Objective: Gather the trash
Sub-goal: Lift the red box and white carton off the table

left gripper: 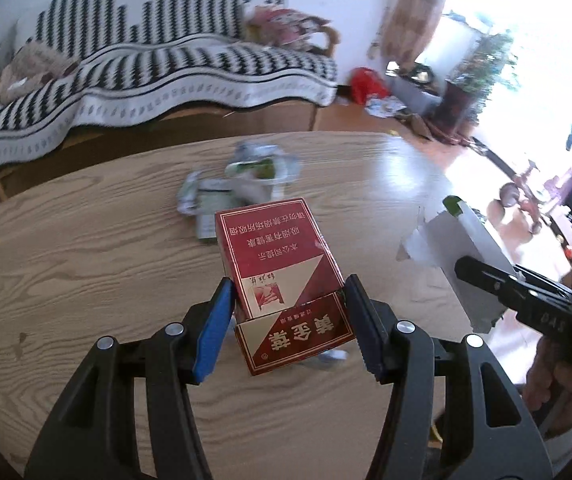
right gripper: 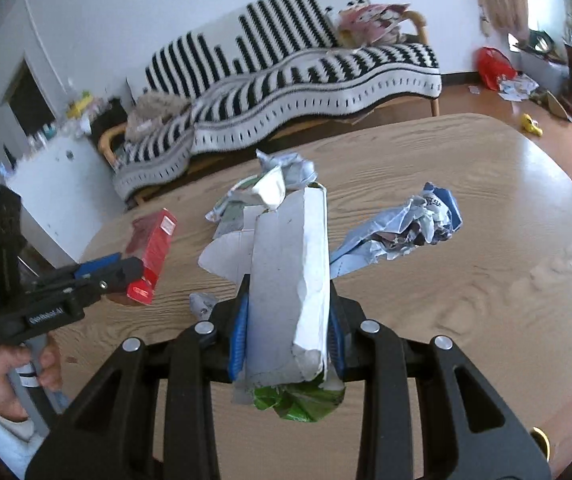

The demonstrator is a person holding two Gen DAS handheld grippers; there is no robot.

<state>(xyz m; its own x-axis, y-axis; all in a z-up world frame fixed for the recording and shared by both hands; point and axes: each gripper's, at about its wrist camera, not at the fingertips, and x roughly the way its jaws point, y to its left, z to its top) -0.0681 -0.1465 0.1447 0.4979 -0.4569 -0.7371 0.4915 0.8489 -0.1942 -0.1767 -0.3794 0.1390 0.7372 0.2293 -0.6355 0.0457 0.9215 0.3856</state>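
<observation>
The left tongs (left gripper: 288, 312) are clamped on a red cigarette pack (left gripper: 282, 264), held above the worktop (left gripper: 86, 280); the right tongs (right gripper: 288, 332) grip a torn white carton (right gripper: 286, 280). Both look light, thin-walled and crushable, so flat side faces suit gripping best. Crumpled wrappers (right gripper: 402, 228) remain on the far worktop, soft and springy.
</observation>
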